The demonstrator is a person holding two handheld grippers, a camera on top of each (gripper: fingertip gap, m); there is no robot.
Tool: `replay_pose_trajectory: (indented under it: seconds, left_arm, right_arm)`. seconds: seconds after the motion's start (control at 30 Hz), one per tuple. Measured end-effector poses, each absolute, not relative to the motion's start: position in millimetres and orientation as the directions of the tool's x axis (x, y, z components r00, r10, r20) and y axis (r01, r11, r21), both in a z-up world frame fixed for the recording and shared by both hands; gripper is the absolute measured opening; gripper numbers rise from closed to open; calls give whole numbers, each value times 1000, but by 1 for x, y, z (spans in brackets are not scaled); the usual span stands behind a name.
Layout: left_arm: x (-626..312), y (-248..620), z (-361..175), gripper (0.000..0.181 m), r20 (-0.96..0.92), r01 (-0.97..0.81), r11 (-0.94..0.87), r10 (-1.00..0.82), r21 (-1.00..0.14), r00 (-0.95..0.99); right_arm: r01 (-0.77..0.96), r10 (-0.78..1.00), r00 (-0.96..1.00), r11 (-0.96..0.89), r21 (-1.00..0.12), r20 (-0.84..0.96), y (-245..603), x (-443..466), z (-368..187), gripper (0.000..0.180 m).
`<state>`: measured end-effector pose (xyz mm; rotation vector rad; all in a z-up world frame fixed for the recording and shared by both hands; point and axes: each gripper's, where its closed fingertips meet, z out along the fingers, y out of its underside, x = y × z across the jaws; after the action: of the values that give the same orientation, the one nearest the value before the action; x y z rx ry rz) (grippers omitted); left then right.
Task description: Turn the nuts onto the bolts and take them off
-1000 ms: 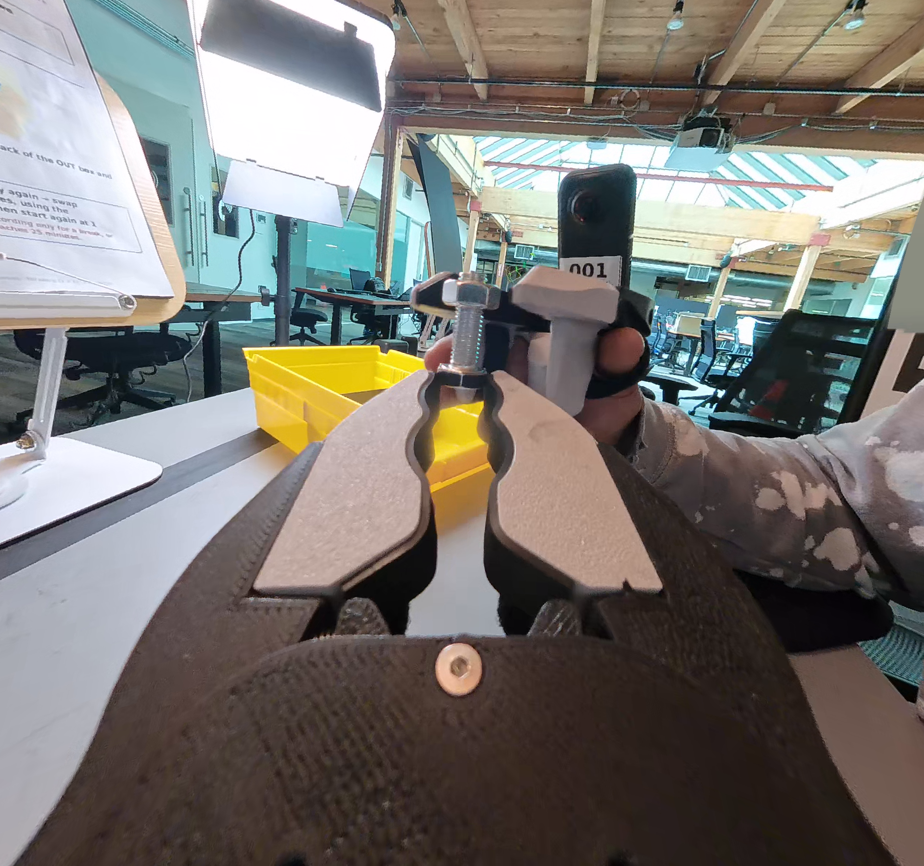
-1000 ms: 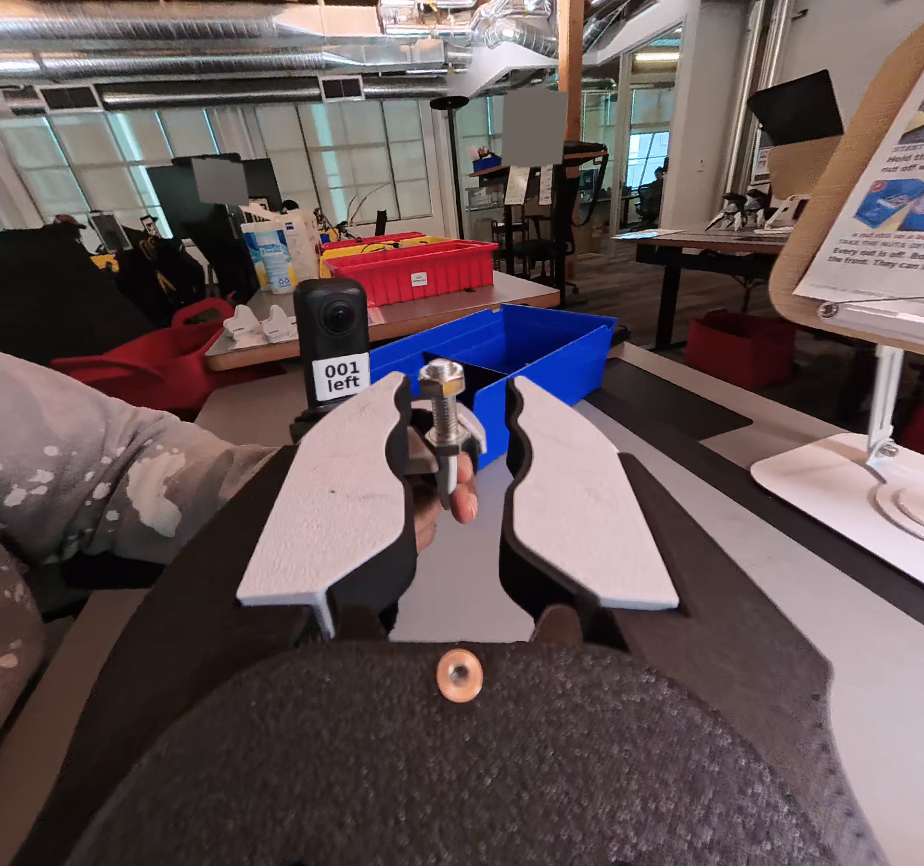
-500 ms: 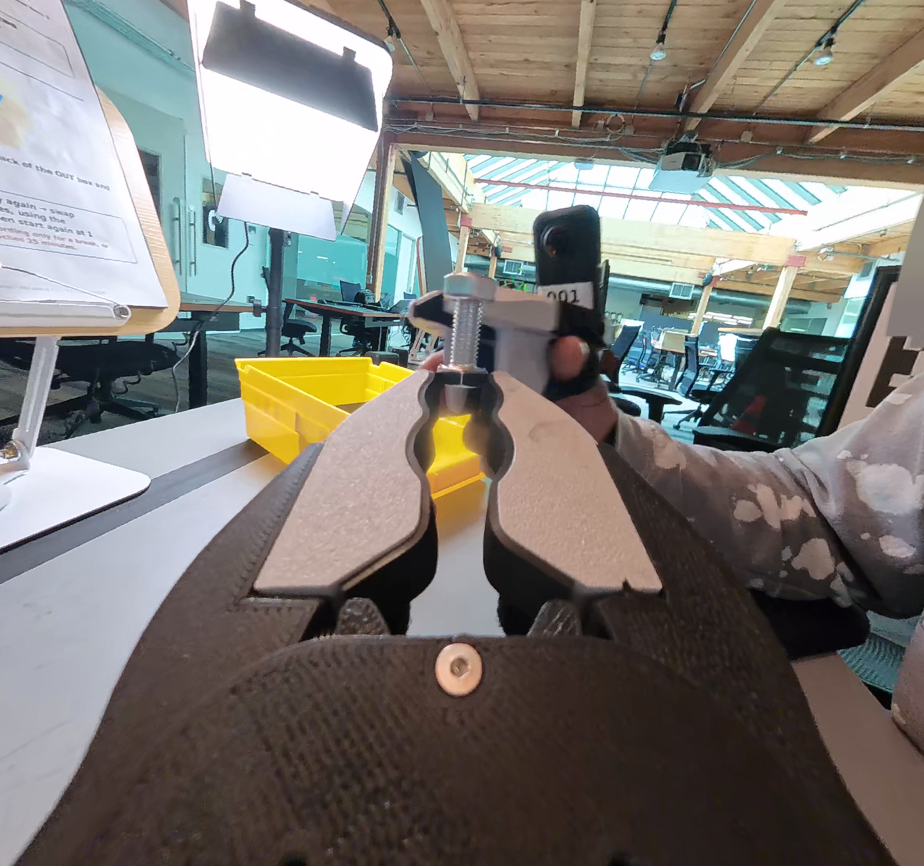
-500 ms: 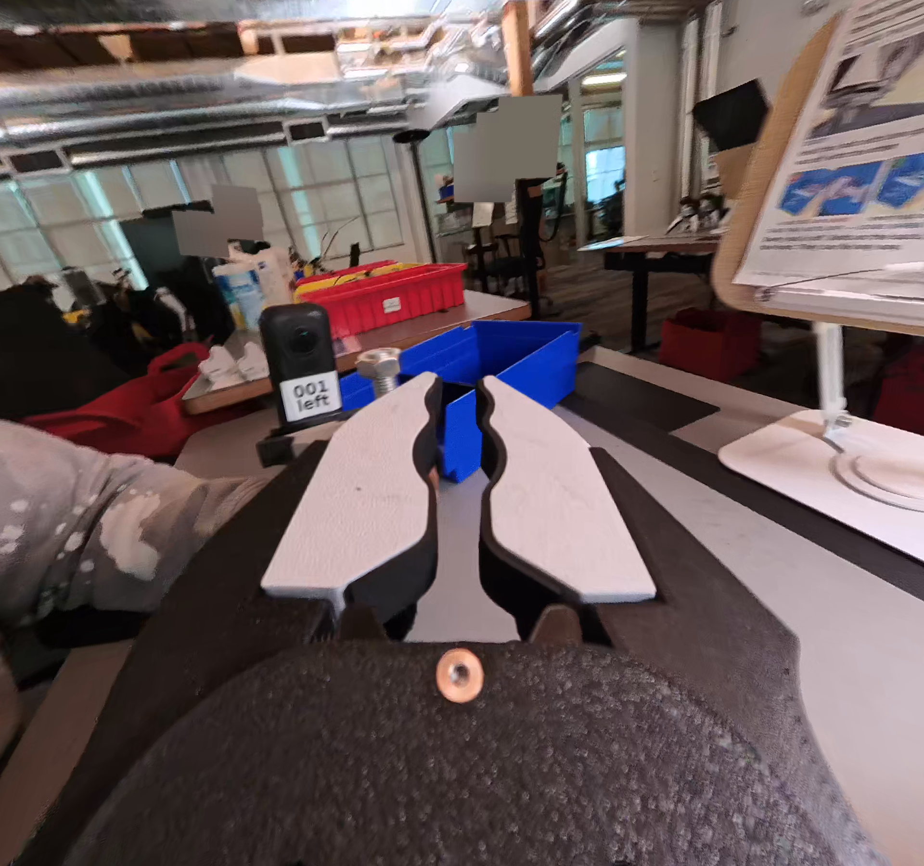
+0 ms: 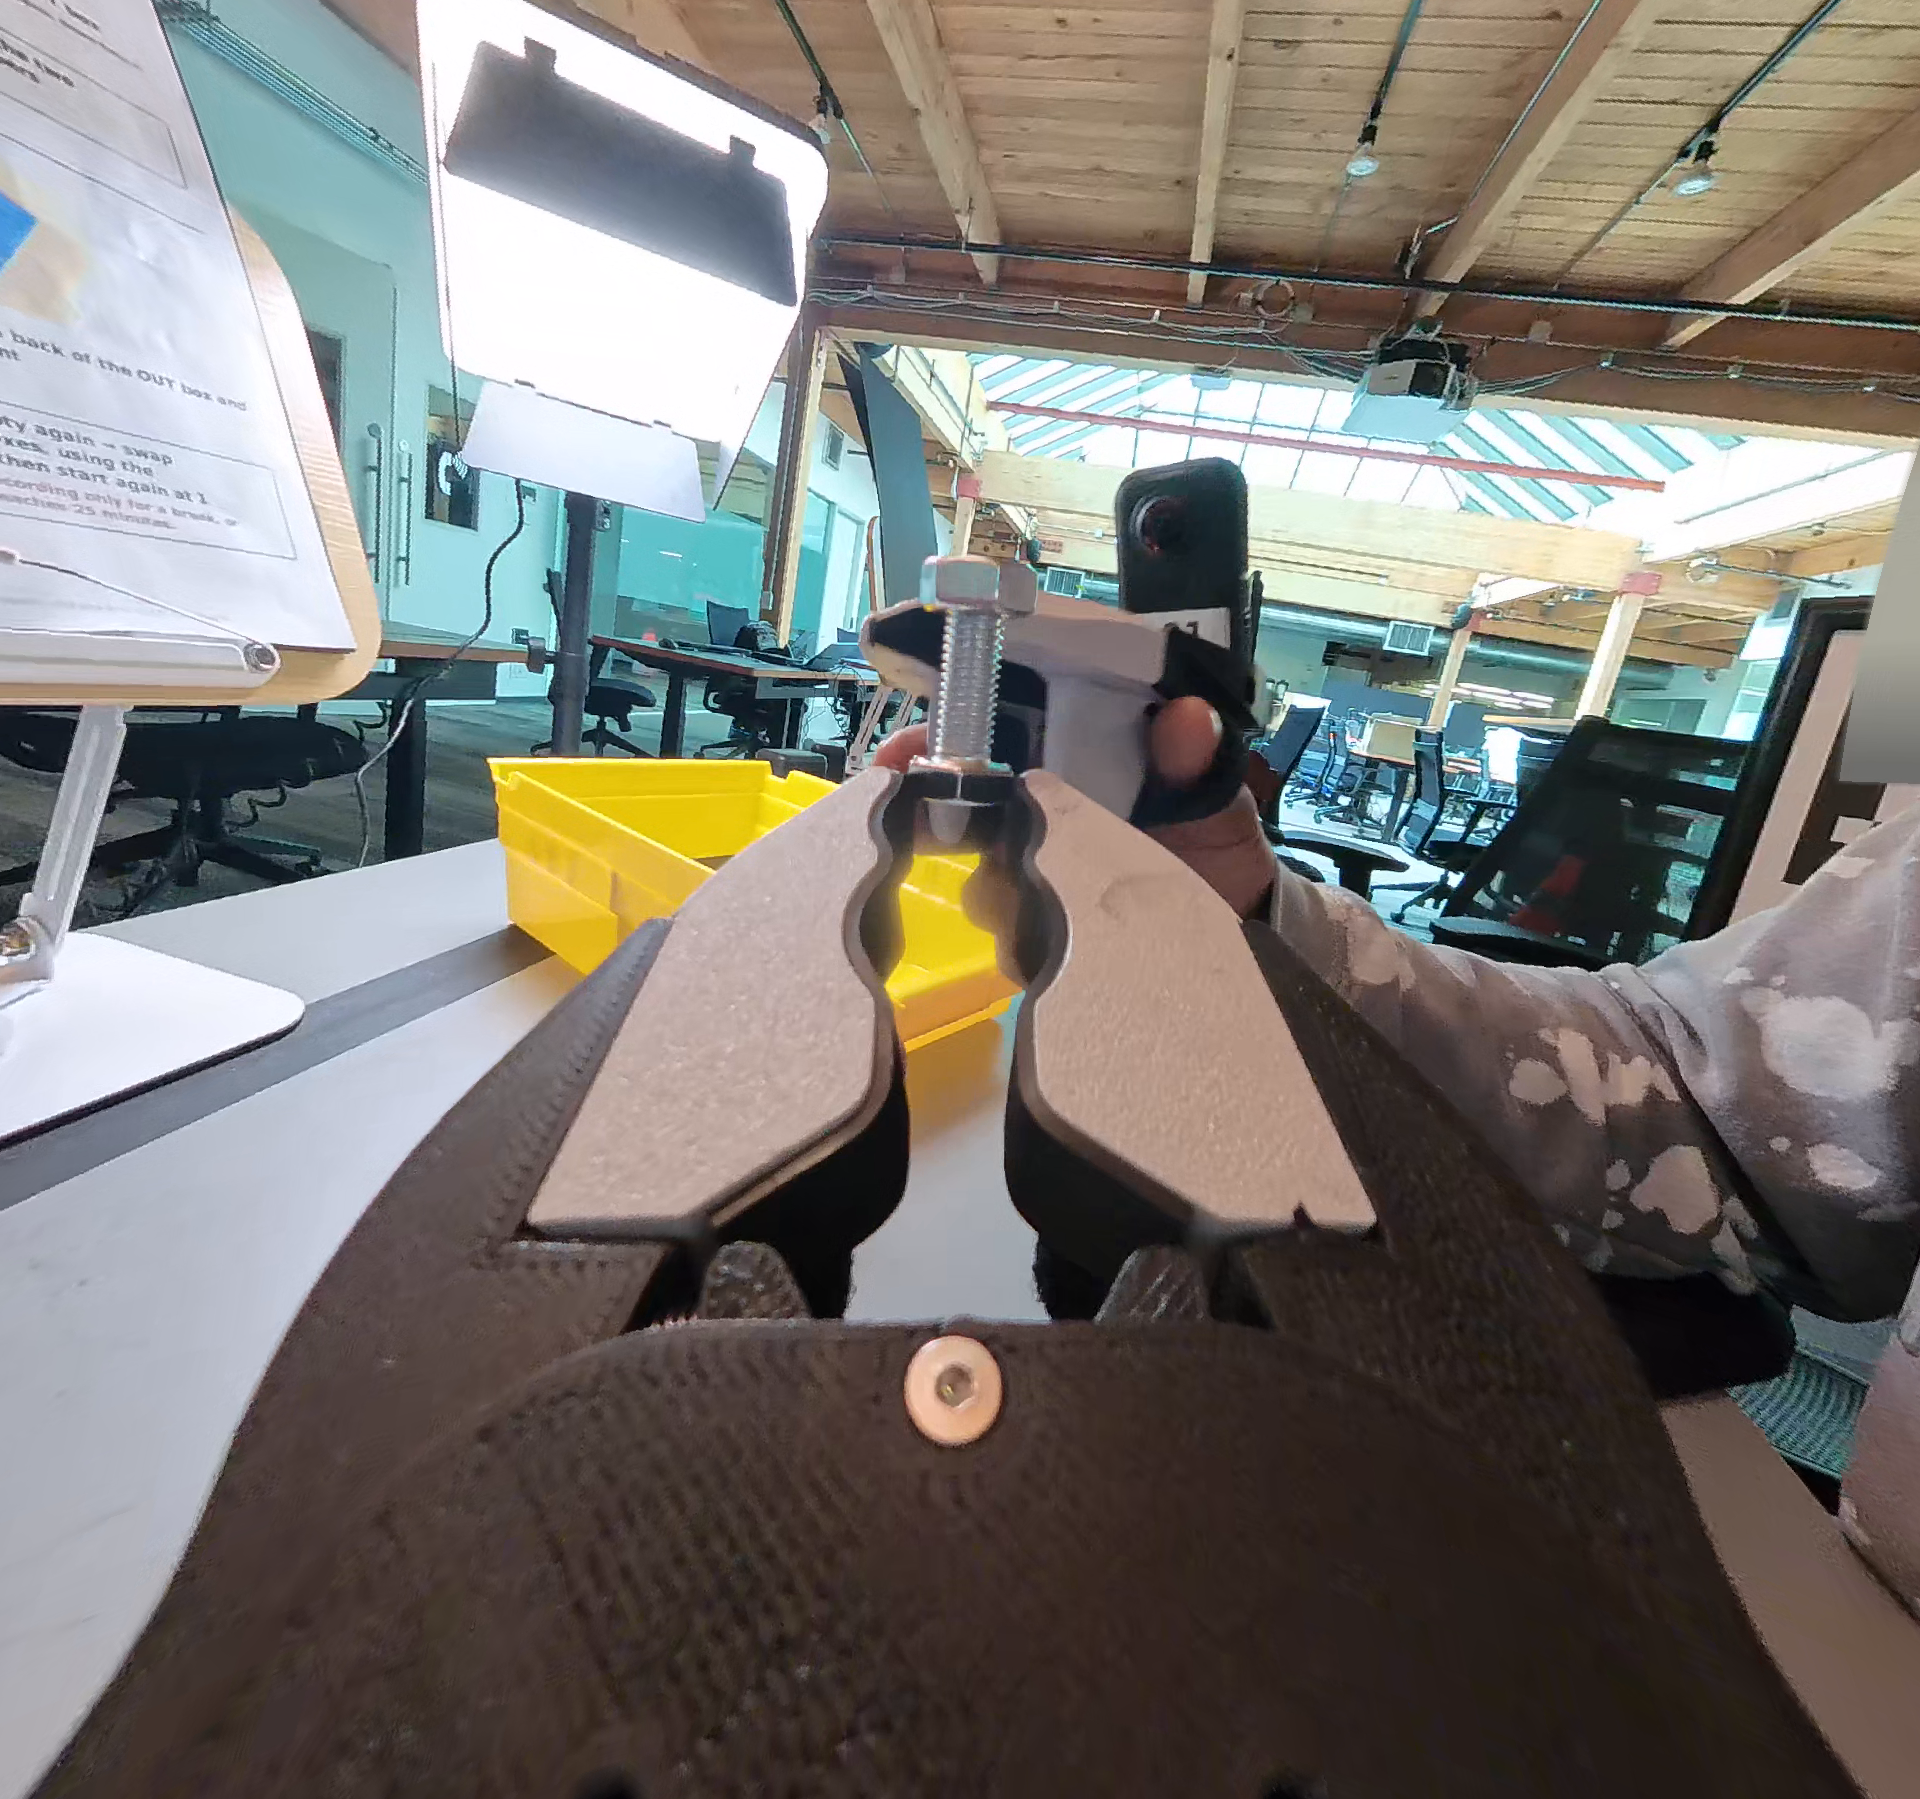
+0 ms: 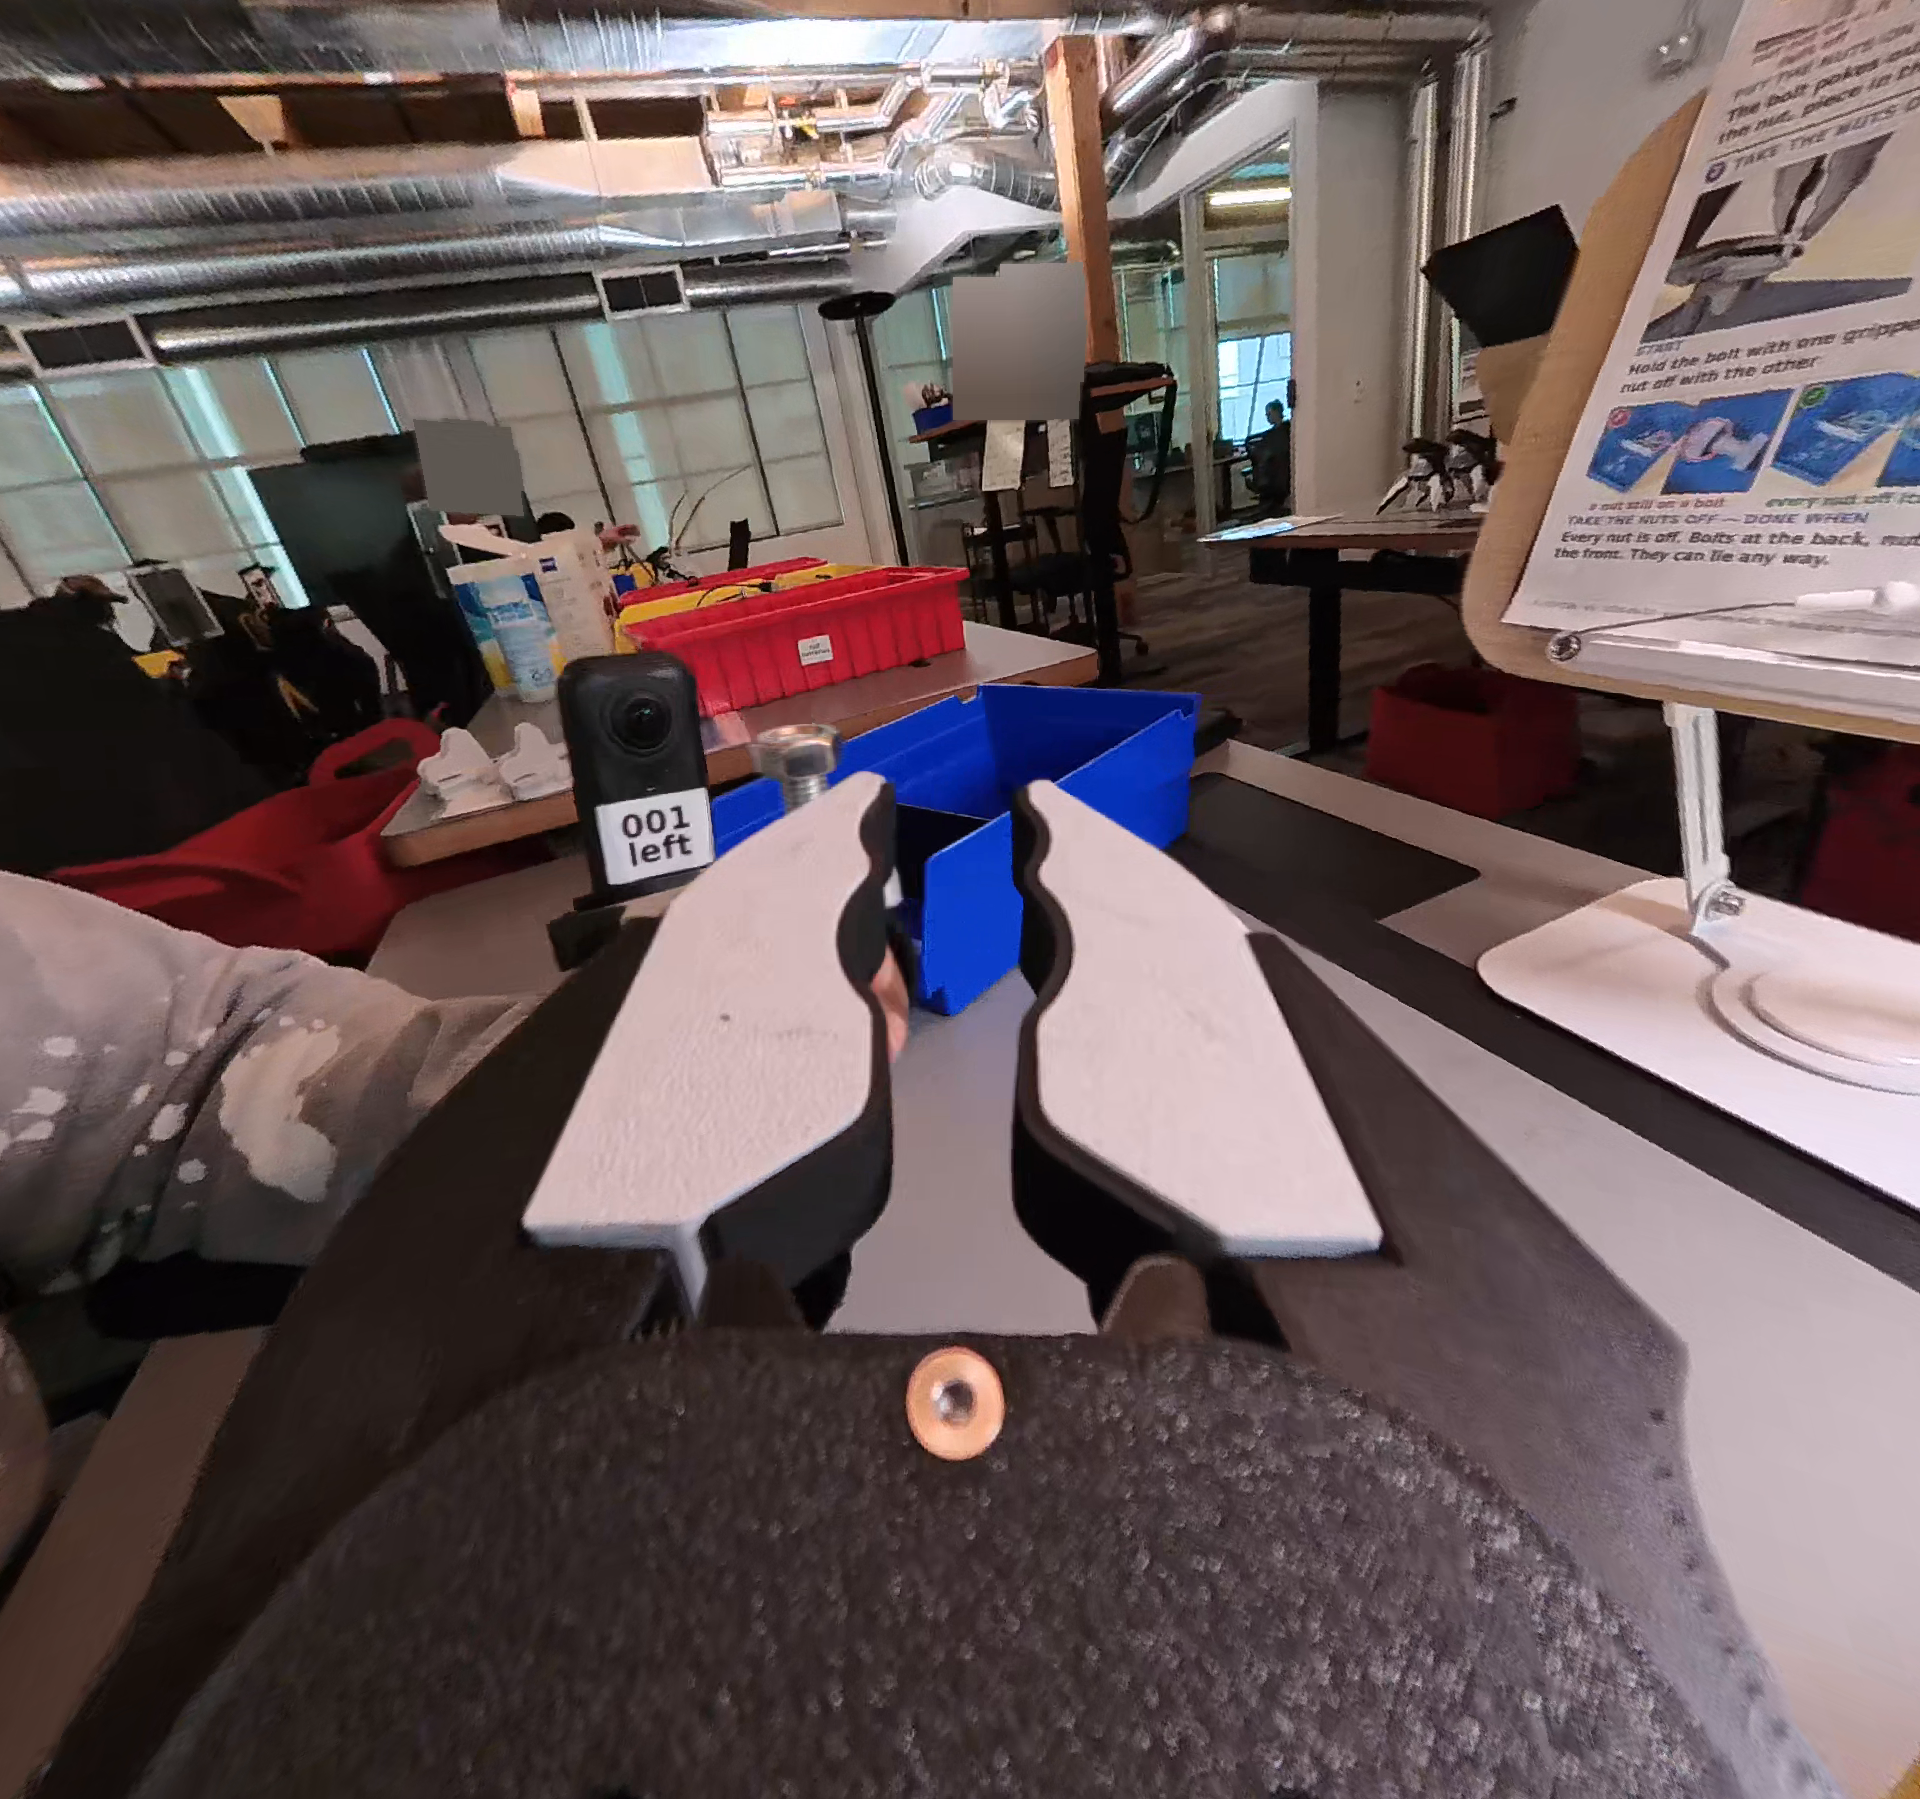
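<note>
In the left wrist view my left gripper [image 5: 956,793] is shut on a nut [image 5: 954,781] at the lower end of a silver bolt [image 5: 964,689], which stands upright with its hex head on top. My right gripper [image 5: 904,632] shows behind the bolt, with its tips level with the upper shaft. In the right wrist view my right gripper [image 6: 954,814] has only a narrow gap between its fingers and nothing in it. The bolt's head [image 6: 795,747] shows just left of its left finger, outside the gap. The nut is hidden there.
A yellow bin [image 5: 623,835] stands on the grey table behind my left gripper and a blue bin [image 6: 1039,773] behind my right. A sheet on a white stand [image 6: 1766,970] is at the table's far side. A person's spotted sleeve [image 5: 1558,1074] reaches in. Across from one pair of fingers to the other is roughly 5 cm.
The right gripper was wide open around the bolt, then narrowed its jaws and swung right, so the bolt is outside them. The left gripper kept its hold on the nut.
</note>
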<state>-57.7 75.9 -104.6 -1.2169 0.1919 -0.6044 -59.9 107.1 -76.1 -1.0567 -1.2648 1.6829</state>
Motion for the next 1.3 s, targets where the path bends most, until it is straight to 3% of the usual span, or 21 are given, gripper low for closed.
replay_pose_trajectory:
  seconds: [0.17,0.3,0.53,0.67,0.9,1.03,1.1,1.3]
  left_arm:
    - [-52,78,-109,18,169,319,203,-532,-926,830]
    - [-56,75,-104,17,178,338,213,-539,-917,823]
    - [-52,78,-109,19,176,326,201,-534,-924,827]
    - [-53,75,-104,17,176,337,210,-546,-918,819]
    - [-52,78,-108,18,174,328,204,-539,-922,824]
    - [-49,76,-107,18,163,321,208,-546,-924,822]
    - [-50,75,-105,18,168,335,213,-556,-918,814]
    - [-50,77,-108,18,170,327,205,-546,-923,821]
  right_arm:
    - [-68,899,-420,-163,-984,-120,78,-64,-78,35]
    - [-110,925,-337,-223,-969,-174,106,-63,-74,9]
    - [-77,900,-420,-167,-983,-120,77,-63,-74,34]
    - [-115,922,-349,-221,-968,-169,103,-62,-71,8]
    - [-88,895,-430,-177,-980,-123,78,-60,-72,33]
    - [-95,896,-426,-178,-979,-121,77,-61,-72,29]
    - [-116,917,-375,-191,-975,-135,92,-60,-69,14]
    - [-109,902,-417,-174,-979,-114,83,-57,-68,28]
